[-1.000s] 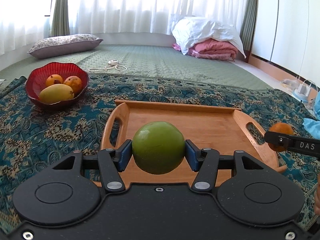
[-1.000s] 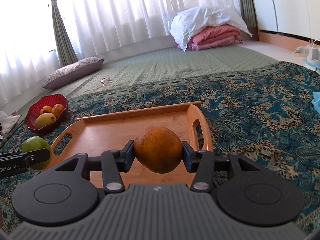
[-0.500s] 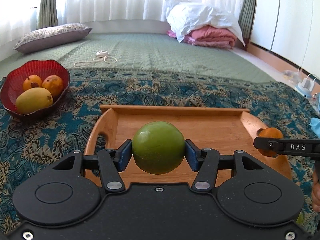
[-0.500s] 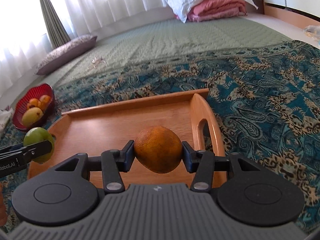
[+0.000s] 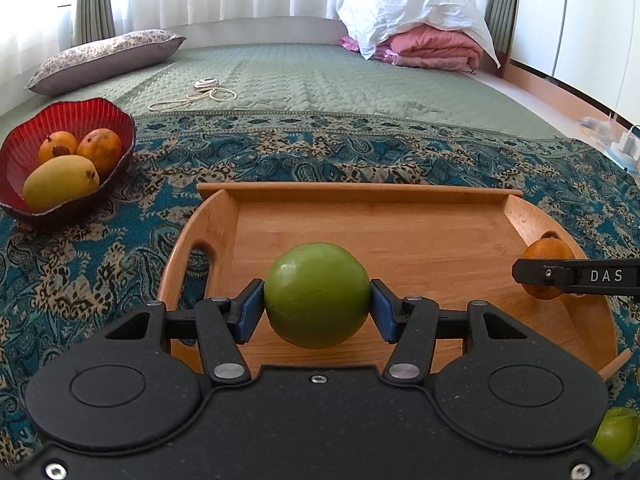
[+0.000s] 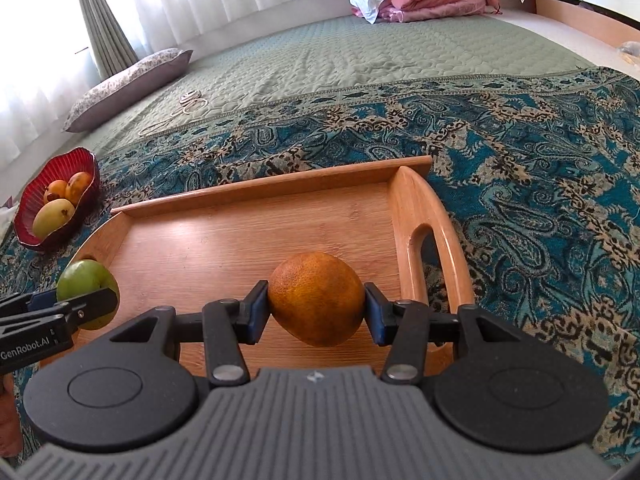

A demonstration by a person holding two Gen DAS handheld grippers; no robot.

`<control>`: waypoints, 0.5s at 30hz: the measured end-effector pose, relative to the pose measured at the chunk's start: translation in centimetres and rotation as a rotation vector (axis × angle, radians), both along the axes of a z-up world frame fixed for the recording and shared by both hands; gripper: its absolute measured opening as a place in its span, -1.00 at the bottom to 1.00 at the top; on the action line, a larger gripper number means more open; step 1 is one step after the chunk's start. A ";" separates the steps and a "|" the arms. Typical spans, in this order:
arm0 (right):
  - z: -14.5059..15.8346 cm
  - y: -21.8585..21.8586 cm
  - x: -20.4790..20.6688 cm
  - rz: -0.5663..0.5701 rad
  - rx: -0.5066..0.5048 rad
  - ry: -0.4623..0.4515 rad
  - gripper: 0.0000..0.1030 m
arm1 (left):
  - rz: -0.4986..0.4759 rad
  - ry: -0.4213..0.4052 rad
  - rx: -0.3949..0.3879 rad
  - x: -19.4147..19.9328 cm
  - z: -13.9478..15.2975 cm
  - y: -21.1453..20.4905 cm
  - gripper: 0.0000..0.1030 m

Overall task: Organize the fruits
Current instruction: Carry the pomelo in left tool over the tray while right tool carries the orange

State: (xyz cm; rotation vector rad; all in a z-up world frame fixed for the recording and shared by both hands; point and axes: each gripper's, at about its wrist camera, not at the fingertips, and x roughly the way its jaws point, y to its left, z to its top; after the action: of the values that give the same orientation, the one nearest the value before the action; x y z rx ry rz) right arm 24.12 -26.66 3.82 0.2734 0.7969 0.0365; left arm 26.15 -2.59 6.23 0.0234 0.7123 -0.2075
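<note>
Right gripper [image 5: 538, 274] – "DAS"; left [image 6: 86, 302] "GenRobot.AI".

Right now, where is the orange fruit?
The orange fruit is clamped in the right claw, over the right part of the wooden tray, near its right handle; the left wrist view shows it at far right.

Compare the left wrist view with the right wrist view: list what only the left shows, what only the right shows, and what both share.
Only the left wrist view: a second green fruit at its lower right corner, and a white charger at the far right.

Only the right wrist view: the tray's right handle slot in full.

Both: the wooden tray, the red bowl holding a mango and two orange fruits, the left gripper clamped on a green fruit, the right gripper clamped on an orange, the patterned blanket.
</note>
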 end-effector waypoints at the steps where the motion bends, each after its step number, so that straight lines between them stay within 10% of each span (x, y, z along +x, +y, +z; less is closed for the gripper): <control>1: -0.1 0.0 0.0 0.000 0.001 0.002 0.03 | 0.001 0.003 0.001 0.0 -0.1 0.0 0.04; 15: -0.4 0.5 0.2 0.008 0.008 0.007 0.03 | 0.008 0.013 0.005 0.1 -0.7 0.0 0.04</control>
State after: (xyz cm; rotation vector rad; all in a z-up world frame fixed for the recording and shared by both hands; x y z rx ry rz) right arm 24.30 -26.19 3.38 0.2782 0.8047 0.0463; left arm 26.27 -2.62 5.53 0.0241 0.7259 -0.1983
